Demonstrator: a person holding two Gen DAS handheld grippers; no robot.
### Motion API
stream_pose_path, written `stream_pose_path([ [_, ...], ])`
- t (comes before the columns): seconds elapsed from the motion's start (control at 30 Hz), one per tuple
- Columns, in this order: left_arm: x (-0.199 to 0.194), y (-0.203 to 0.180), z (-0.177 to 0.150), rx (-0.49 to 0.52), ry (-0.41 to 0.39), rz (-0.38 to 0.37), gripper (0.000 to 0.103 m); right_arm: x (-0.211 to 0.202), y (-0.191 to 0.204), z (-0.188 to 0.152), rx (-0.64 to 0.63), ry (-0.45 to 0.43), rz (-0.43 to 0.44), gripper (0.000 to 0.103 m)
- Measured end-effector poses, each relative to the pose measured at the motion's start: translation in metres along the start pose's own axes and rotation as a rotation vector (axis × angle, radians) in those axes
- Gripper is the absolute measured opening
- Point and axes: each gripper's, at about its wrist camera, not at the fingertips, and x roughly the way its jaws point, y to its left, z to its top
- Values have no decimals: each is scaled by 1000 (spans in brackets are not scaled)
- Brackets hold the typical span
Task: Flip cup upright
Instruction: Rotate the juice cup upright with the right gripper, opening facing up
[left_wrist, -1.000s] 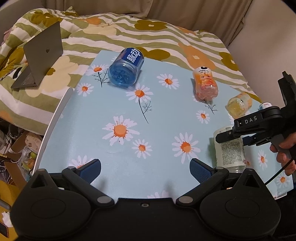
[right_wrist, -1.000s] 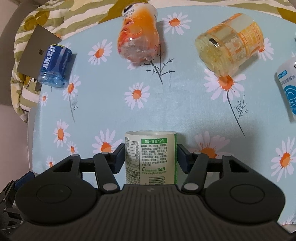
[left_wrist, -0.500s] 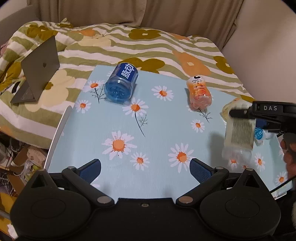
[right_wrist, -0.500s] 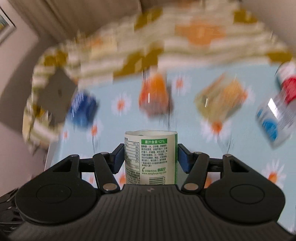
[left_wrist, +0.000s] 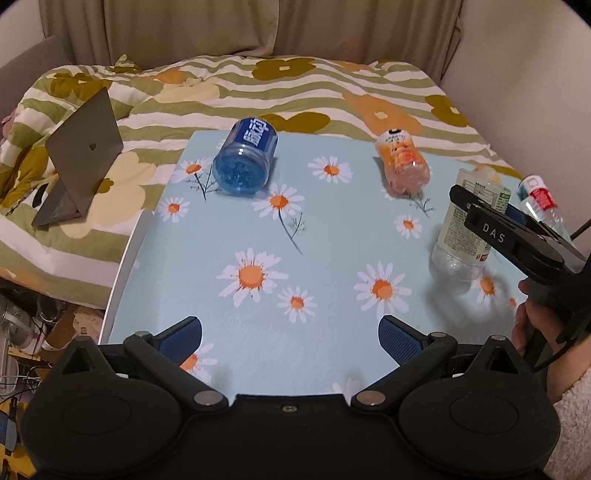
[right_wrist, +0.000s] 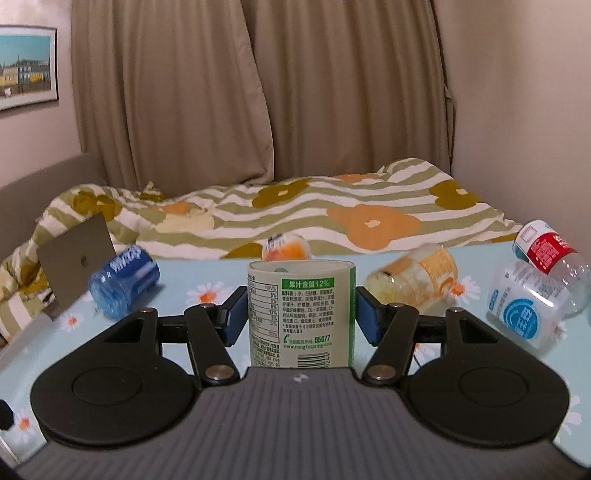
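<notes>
Here the right gripper (right_wrist: 301, 317) is clenched on the green-labelled cup (right_wrist: 301, 314), its blue pads (right_wrist: 236, 314) pressing both sides, the cup standing upright between them at 12 o'clock. In the left wrist view the cup (left_wrist: 467, 229) sits at 2 o'clock on the daisy tablecloth (left_wrist: 258, 229), whether touching it I cannot tell. The left gripper (left_wrist: 290, 332) hangs released, holding nothing. A blue cup (left_wrist: 245, 162) lies at 11 o'clock, an orange one (left_wrist: 402, 166) at 1.
</notes>
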Motion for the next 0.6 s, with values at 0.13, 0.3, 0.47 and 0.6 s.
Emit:
stream_pose_path([
  [0.13, 1, -2, -2, 1, 8, -7, 103, -13, 2, -5, -20, 10, -1, 76],
  [0.3, -2, -10, 0, 15, -8, -29, 103, -22, 4, -8, -60, 47, 2, 76],
  [0.47, -5, -18, 1, 13, -13, -51, 103, -26, 7, -9, -83, 81, 9, 77],
  [0.6, -6, -25, 2, 26, -6, -45, 103, -27, 8, -5, -88, 111, 21, 78],
])
